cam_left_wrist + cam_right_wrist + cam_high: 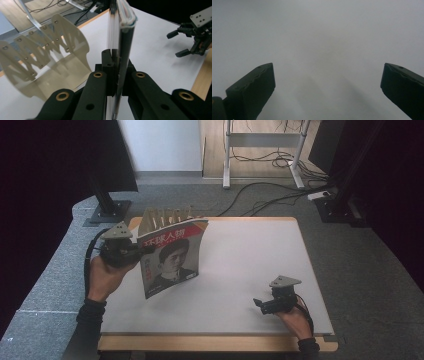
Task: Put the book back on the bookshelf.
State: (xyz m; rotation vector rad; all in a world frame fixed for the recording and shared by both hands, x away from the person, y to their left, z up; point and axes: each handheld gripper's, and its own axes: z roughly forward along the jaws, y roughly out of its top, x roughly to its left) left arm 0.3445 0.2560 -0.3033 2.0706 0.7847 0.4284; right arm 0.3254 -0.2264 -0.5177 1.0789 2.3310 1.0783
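A magazine (172,260) with a portrait and red Chinese title on its cover stands upright over the left part of the white table (250,250). My left gripper (145,251) is shut on the magazine's left edge. In the left gripper view the jaws (117,62) clamp the thin magazine (125,37) edge-on. A beige slotted file rack (165,216) stands just behind the magazine, and also lies left of the jaws (42,57). My right gripper (257,304) hovers low near the table's front right, open and holding nothing, its jaws (328,82) wide apart over bare white surface. It appears far off (177,42) too.
The table has a wooden rim (215,342) along its front. Beyond it on the grey floor are a black monitor stand (107,210), a white desk frame (262,150) and loose cables (270,190). Another dark stand (340,205) is at the back right.
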